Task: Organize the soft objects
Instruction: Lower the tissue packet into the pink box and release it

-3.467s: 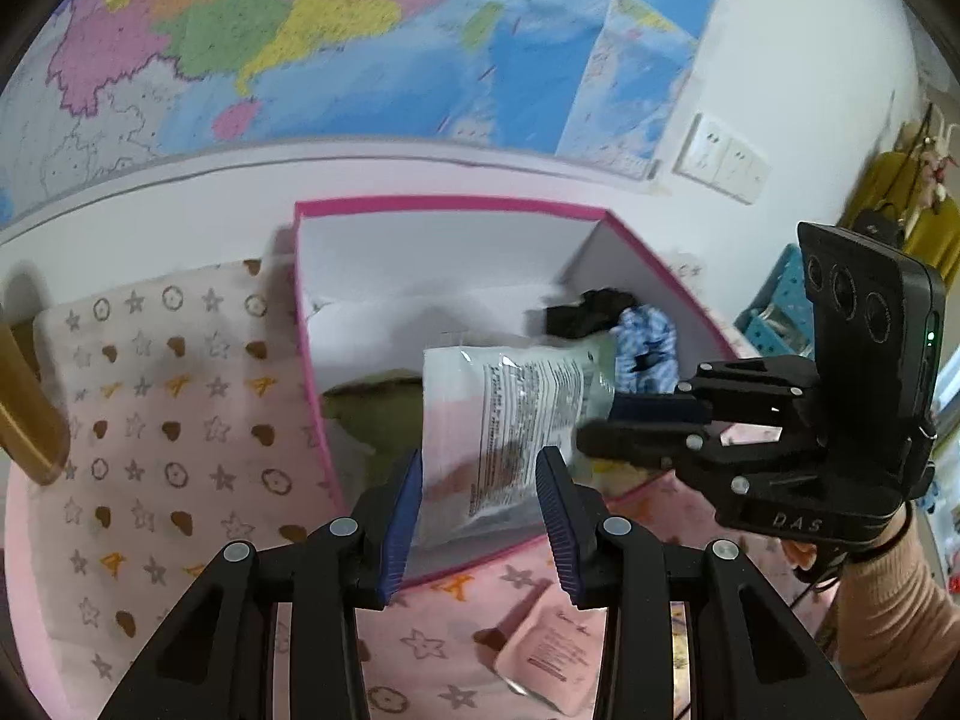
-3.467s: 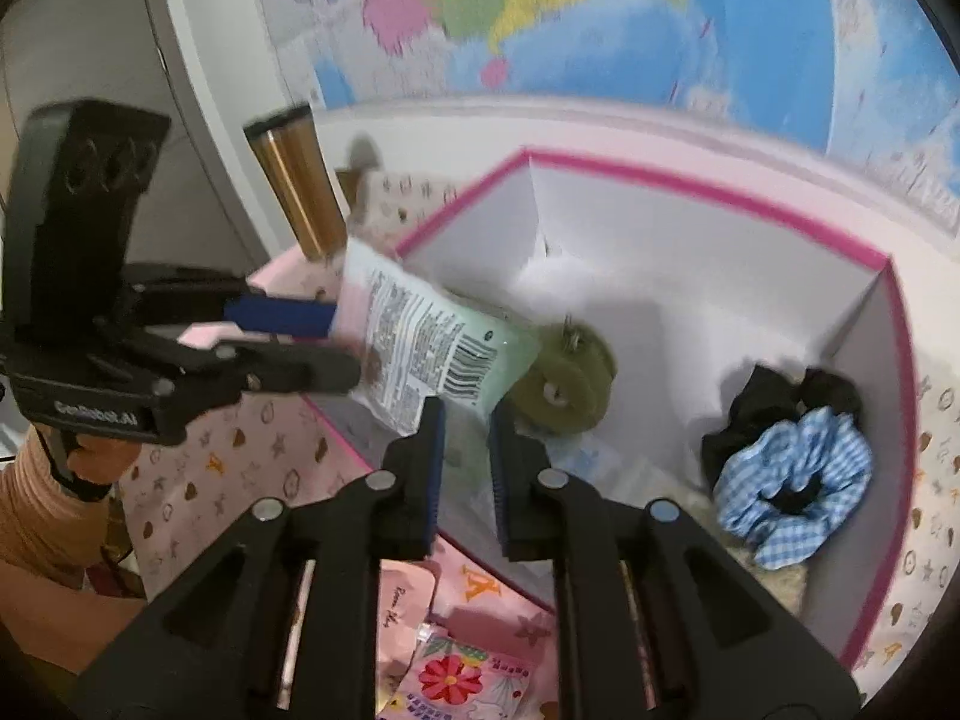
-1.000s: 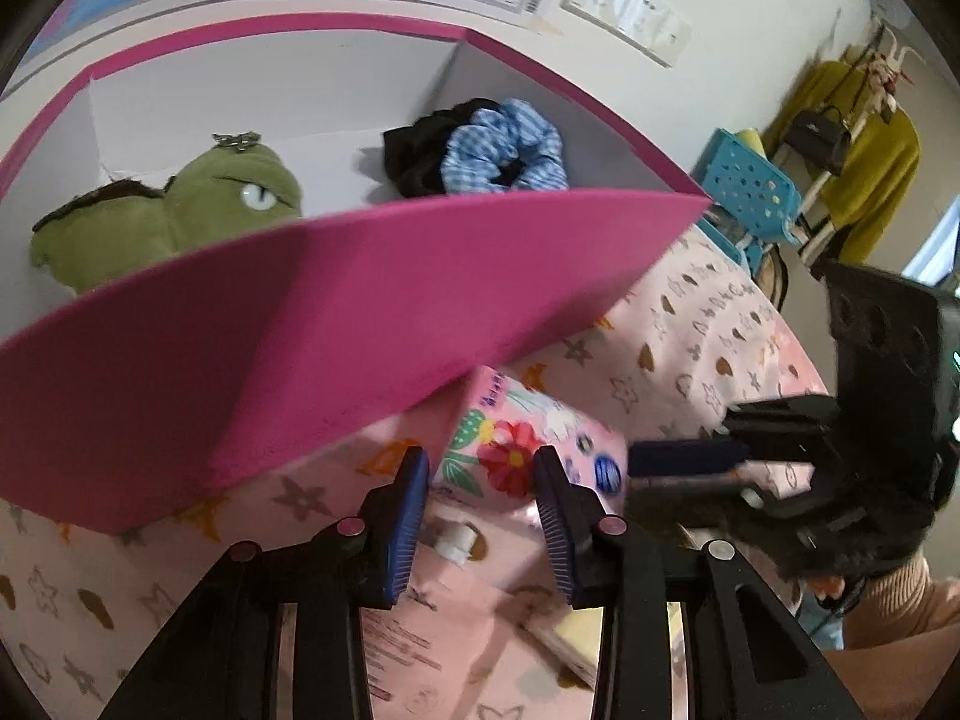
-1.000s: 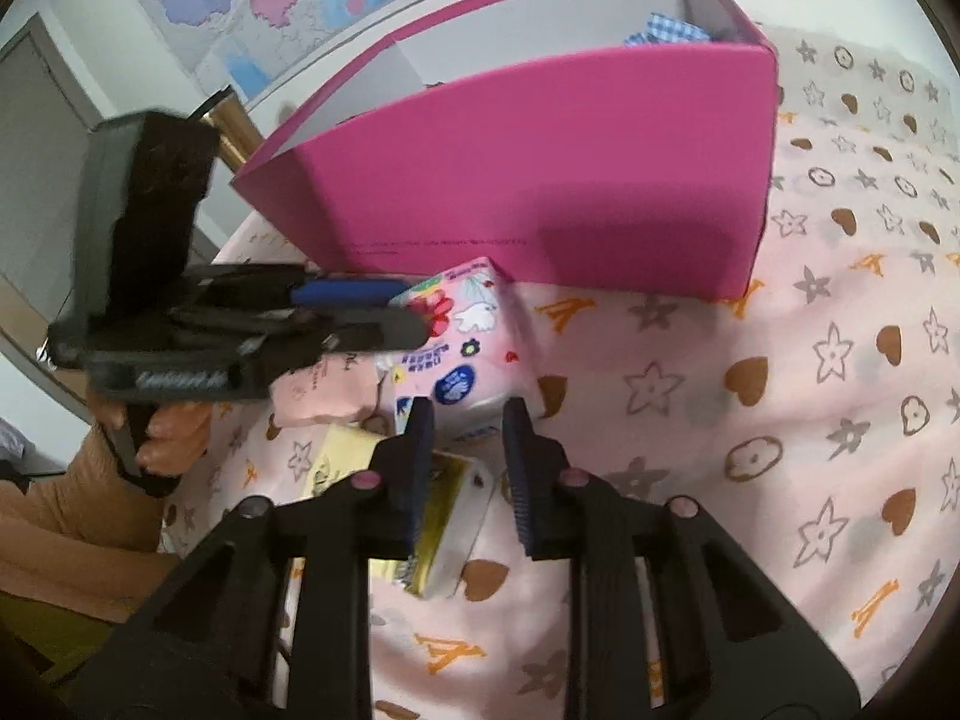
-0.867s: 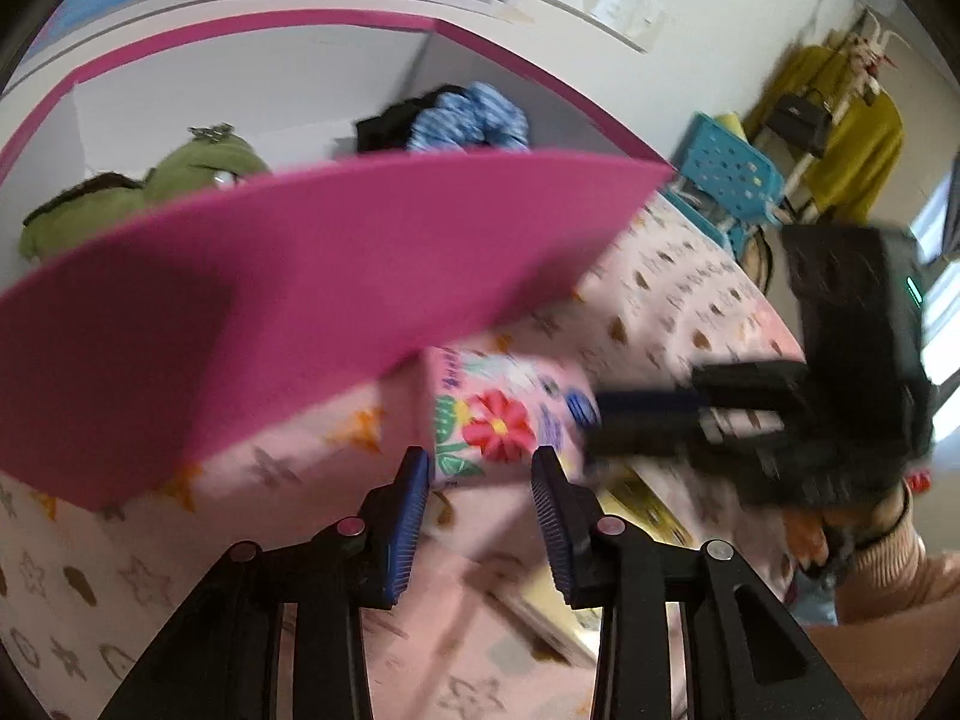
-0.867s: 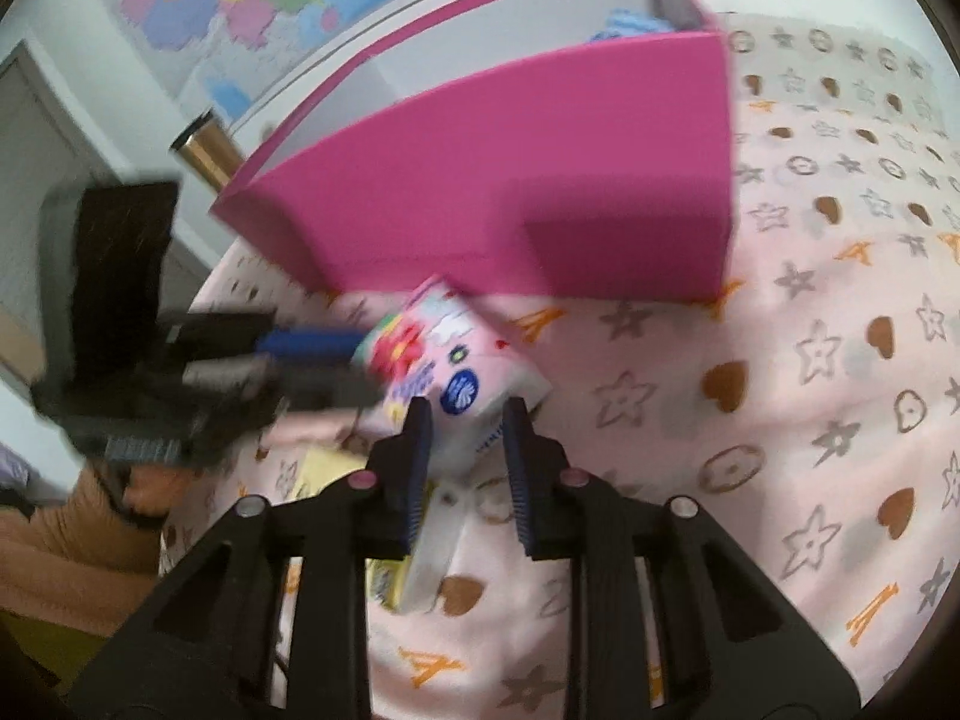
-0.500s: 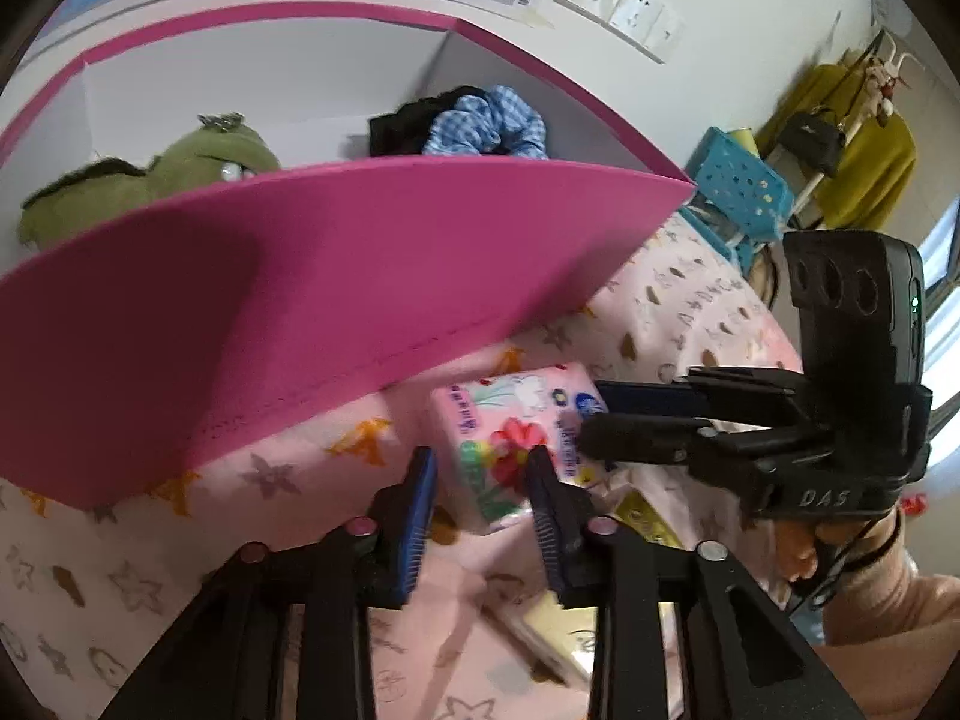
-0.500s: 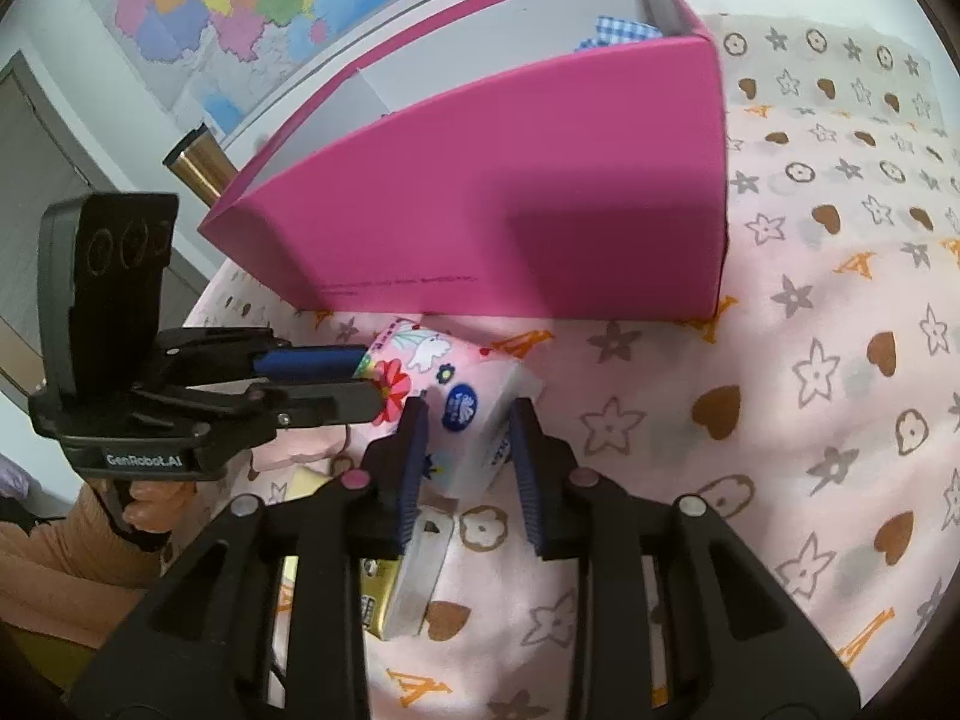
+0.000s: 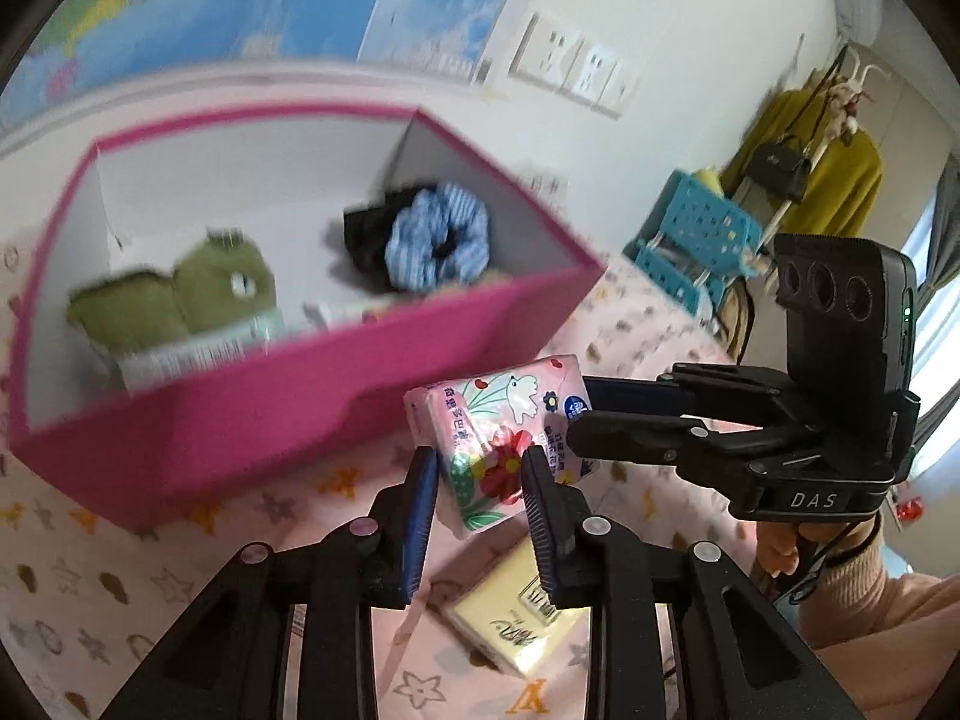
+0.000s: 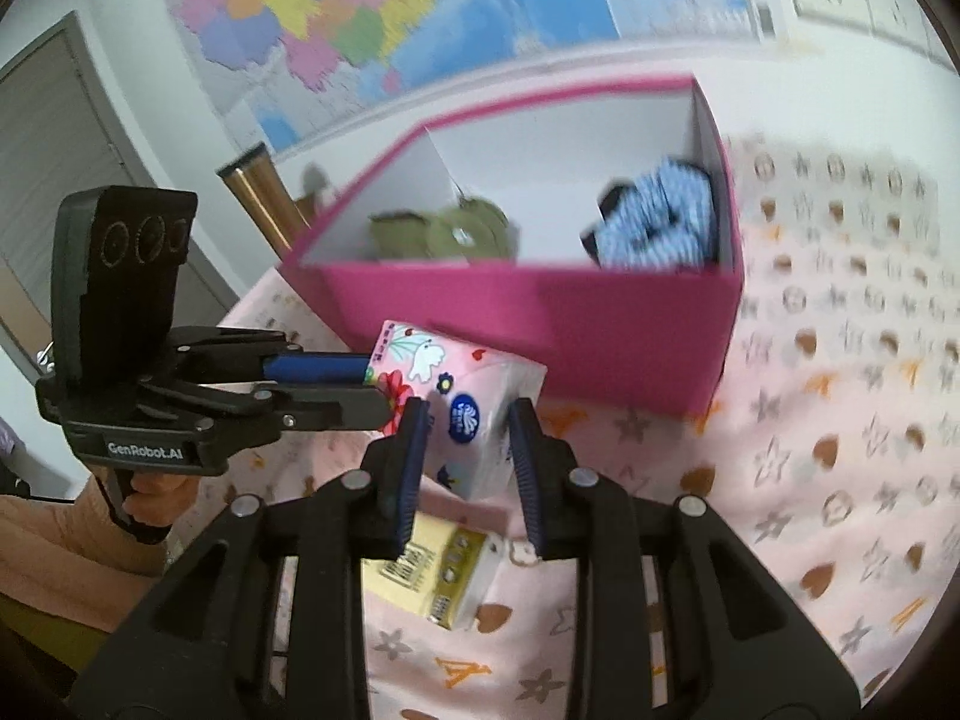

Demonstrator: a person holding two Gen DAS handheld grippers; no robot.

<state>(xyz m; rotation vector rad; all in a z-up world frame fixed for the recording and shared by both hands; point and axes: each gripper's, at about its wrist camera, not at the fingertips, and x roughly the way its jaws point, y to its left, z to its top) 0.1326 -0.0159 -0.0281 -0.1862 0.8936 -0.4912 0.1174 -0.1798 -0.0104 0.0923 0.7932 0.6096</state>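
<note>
We hold one floral tissue pack [image 9: 501, 438] clear of the tablecloth between our two grippers, just in front of the single pink box [image 9: 288, 420]. Our left gripper [image 9: 480, 489] pinches the pack's near end with its jaws drawn narrow, both pads pressed to the wrapper. Our right gripper [image 10: 468, 444] clamps the opposite end, its blue pads [image 10: 521, 450] bearing on the clear plastic side.

Inside the box we count one green plush toy [image 9: 198, 288], two scrunchies, one blue striped [image 9: 438, 237] and one black [image 9: 366, 234] touching it, and one packet [image 9: 192, 351] with printed text against the near wall. Blur hides any finer detail there.

On the pink star-and-heart tablecloth [image 10: 840, 420] below the raised pack lies one yellow tissue pack [image 10: 432, 576], with a second pale pink packet [image 9: 405, 642] just beside it. One brass-coloured tumbler [image 10: 264, 198] stands behind the box, near the wall map [image 10: 336, 12].
</note>
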